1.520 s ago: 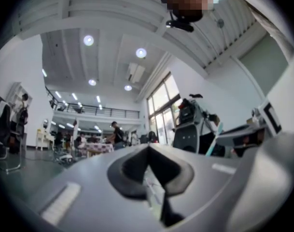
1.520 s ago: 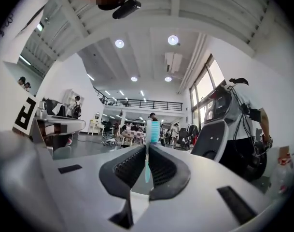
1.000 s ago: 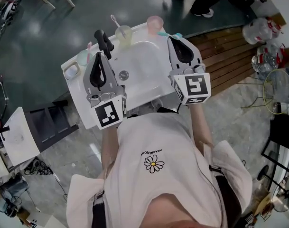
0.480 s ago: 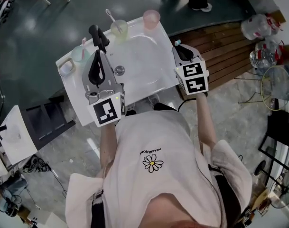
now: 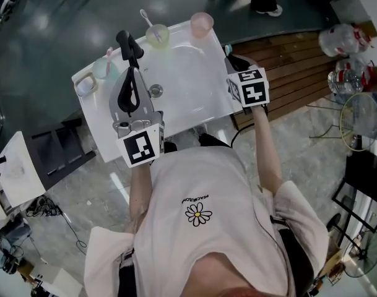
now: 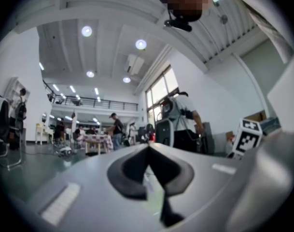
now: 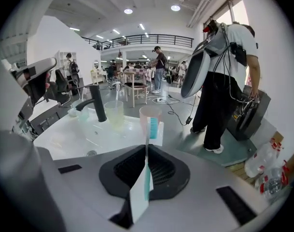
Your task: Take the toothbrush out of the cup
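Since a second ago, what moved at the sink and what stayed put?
The right tongs came away from the pink cup toward the person, tipped downward, and now sit at the right edge of the sink, still shut on the white-and-teal toothbrush. The left tongs stayed shut over the sink beside the black faucet; the pink cup and the yellow cup kept their places.

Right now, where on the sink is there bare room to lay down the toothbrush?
The basin is bare between the faucet and the right gripper, which holds the toothbrush. The front rim right of the left gripper also looks free. The back rim is crowded from the pink cup to the teal cup.
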A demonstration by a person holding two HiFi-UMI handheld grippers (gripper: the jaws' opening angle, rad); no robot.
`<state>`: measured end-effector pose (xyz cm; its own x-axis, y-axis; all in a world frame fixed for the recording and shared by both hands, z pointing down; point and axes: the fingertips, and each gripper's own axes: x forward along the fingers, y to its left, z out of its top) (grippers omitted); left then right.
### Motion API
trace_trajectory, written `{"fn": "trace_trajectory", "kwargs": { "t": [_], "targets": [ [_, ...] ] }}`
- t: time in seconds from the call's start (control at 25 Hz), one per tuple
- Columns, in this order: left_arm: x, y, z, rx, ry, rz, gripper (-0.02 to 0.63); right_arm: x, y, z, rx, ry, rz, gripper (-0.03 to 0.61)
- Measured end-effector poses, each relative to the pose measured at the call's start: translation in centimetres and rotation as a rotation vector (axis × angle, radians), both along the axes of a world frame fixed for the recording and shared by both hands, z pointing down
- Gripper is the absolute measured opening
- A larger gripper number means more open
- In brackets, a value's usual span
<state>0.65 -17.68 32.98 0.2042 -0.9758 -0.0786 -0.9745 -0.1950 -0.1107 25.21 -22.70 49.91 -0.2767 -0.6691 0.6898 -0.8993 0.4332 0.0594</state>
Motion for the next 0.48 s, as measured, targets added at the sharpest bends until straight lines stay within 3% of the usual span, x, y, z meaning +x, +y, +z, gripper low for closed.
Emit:
{"fn": "trace_trajectory", "kwargs": {
  "t": [0.48],
  "targets": [
    [-1.8, -1.6, 2.0, -0.066, 0.011, -0.088, 0.008, -0.6, -3.6, 10.1, -0.247, -0.002, 0.036, -0.002]
  ]
}}
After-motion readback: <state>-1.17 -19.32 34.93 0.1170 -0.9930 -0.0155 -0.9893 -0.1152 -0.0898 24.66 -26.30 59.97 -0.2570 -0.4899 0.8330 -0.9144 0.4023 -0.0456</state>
